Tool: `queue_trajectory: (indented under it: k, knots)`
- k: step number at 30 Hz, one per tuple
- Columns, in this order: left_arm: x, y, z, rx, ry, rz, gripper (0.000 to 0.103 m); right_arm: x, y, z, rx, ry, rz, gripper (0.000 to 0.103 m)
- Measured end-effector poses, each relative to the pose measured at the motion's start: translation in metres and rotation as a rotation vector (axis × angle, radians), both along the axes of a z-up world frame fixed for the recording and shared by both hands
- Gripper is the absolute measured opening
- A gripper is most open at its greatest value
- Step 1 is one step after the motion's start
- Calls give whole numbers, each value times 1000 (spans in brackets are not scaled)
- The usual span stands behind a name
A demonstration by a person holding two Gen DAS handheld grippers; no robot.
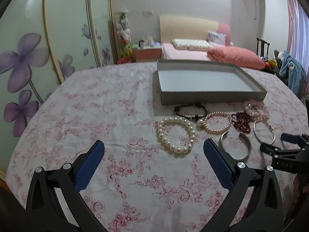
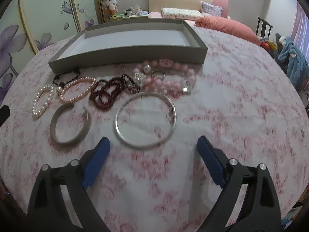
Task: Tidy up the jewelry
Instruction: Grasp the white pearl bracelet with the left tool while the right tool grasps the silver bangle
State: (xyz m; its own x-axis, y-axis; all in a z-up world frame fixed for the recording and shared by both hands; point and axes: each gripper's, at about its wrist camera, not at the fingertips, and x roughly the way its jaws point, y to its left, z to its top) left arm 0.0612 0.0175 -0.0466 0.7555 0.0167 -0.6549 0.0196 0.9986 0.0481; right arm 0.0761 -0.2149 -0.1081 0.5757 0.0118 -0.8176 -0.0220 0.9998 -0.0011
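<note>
An empty grey tray (image 1: 212, 96) (image 2: 127, 57) sits on the floral tablecloth. In front of it lie a white pearl bracelet (image 1: 163, 138) (image 2: 39, 104), a black bead bracelet (image 1: 190, 107) (image 2: 66, 76), a pink pearl bracelet (image 1: 217, 130) (image 2: 77, 90), dark red beads (image 1: 243, 120) (image 2: 108, 92), pink beads (image 1: 257, 109) (image 2: 168, 83), a wide silver cuff (image 1: 247, 147) (image 2: 56, 119) and a thin silver bangle (image 1: 256, 134) (image 2: 121, 133). My left gripper (image 1: 153, 154) is open, just short of the white pearls. My right gripper (image 2: 153, 145) (image 1: 278, 143) is open, just short of the thin bangle.
The round table (image 1: 77, 116) carries a pink floral cloth. A bed with pink pillows (image 1: 235, 57) stands behind it, wardrobe doors with purple flowers (image 1: 29, 58) at the left, and a chair with blue clothing (image 2: 293, 61) at the right.
</note>
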Motion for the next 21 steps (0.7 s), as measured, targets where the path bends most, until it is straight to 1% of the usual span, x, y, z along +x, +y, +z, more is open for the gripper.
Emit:
queue_trajectory:
  k: [3, 5, 7, 8, 9, 11, 13, 16, 18, 20, 21]
  knots:
    - [13, 5, -5, -24, 50, -4, 101, 6, 1, 0, -3, 2, 7, 89]
    - [19, 5, -7, -37, 65, -4, 101, 8, -1, -1, -3, -8, 11, 87]
    - [25, 7, -9, -40, 82, -3, 101, 4, -1, 0, -2, -23, 24, 79]
    - [30, 7, -10, -39, 86, -1, 101, 6, -1, 2, -3, -27, 28, 71]
    - [33, 7, -12, -36, 92, 1, 100, 5, -2, 2, -4, -25, 27, 70]
    - [40, 7, -15, -36, 109, 7, 93, 7, -3, 3, 0, -28, 33, 70]
    - [47, 7, -19, -47, 135, 17, 83, 5, -5, 4, 1, -32, 33, 69]
    - [56, 8, -27, -69, 171, 27, 72, 8, -5, 4, 0, -37, 33, 69]
    - [59, 6, -29, -69, 181, 25, 67, 10, -4, 5, 0, -39, 33, 69]
    - [61, 2, -32, -63, 191, 17, 56, 10, -4, 5, 0, -39, 33, 70]
    - [62, 1, -33, -61, 198, 12, 53, 10, -3, 4, 0, -39, 33, 70]
